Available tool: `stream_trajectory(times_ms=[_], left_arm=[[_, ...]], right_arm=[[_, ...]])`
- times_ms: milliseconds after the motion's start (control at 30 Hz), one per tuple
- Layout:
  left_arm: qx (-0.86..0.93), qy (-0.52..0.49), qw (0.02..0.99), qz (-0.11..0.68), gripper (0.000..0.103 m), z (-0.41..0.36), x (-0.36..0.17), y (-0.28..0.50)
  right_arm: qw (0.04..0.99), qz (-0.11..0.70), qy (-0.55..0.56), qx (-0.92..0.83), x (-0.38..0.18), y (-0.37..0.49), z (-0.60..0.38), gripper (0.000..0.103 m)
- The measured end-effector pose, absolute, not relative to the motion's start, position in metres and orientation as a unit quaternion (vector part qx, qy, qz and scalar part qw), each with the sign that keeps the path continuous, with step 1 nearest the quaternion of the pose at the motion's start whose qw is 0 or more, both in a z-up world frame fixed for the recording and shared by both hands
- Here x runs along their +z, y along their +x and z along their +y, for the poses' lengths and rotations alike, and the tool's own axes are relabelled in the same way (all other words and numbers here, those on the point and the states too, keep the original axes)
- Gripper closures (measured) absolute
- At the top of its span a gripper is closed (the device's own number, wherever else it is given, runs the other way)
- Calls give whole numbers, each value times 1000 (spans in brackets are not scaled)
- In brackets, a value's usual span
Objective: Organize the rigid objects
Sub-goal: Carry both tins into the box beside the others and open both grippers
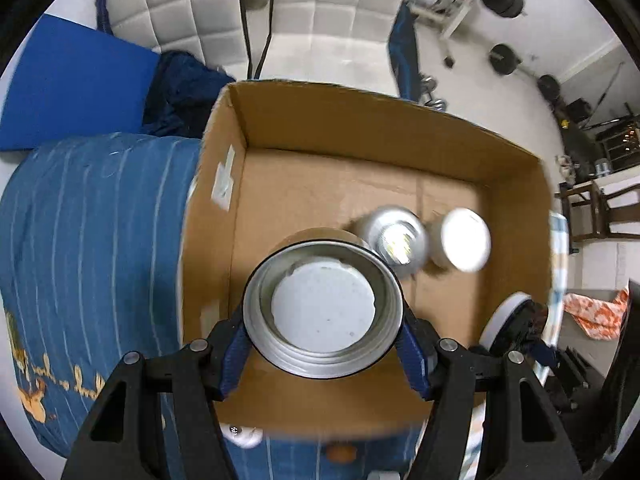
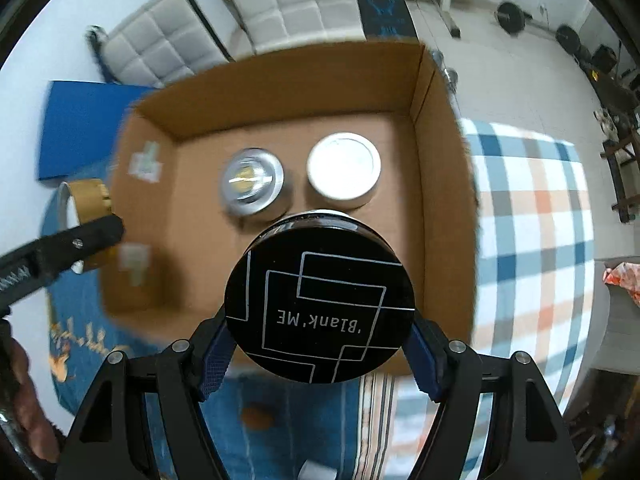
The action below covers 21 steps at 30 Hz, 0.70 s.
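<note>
My left gripper [image 1: 323,334] is shut on a gold-sided tin [image 1: 323,306] with a silver rim, held over the near left part of an open cardboard box [image 1: 360,120]. My right gripper [image 2: 320,350] is shut on a black round jar [image 2: 320,312] marked "Blank.ME", held above the box's [image 2: 288,80] near side. Inside the box stand a silver can [image 2: 253,182] and a white-lidded jar [image 2: 343,168]; both also show in the left wrist view, the can [image 1: 394,240] and the jar [image 1: 464,238]. The left gripper with its gold tin [image 2: 86,204] shows at the left of the right wrist view.
The box rests on a bed with a blue striped cover [image 1: 88,232] and a plaid blanket [image 2: 532,216]. A blue mat [image 1: 68,80], white quilted cushions [image 2: 288,0] and gym weights [image 1: 504,60] lie on the floor beyond.
</note>
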<state>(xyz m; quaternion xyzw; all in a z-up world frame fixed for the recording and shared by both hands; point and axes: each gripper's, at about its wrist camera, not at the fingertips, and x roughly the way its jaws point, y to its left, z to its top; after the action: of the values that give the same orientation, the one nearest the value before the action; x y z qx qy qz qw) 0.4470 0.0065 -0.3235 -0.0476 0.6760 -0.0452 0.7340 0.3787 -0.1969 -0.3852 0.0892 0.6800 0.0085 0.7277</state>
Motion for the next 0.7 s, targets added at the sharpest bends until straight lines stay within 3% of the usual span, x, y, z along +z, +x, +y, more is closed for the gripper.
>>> stream_trajectory(times_ms=[300, 700], left_arm=[[-37, -33, 679, 732, 41, 0, -392, 511], [-35, -29, 641, 766, 39, -7, -416, 530]], right_arm=[[662, 745, 85, -21, -463, 424, -201, 27], [627, 774, 83, -24, -493, 437, -202, 26]])
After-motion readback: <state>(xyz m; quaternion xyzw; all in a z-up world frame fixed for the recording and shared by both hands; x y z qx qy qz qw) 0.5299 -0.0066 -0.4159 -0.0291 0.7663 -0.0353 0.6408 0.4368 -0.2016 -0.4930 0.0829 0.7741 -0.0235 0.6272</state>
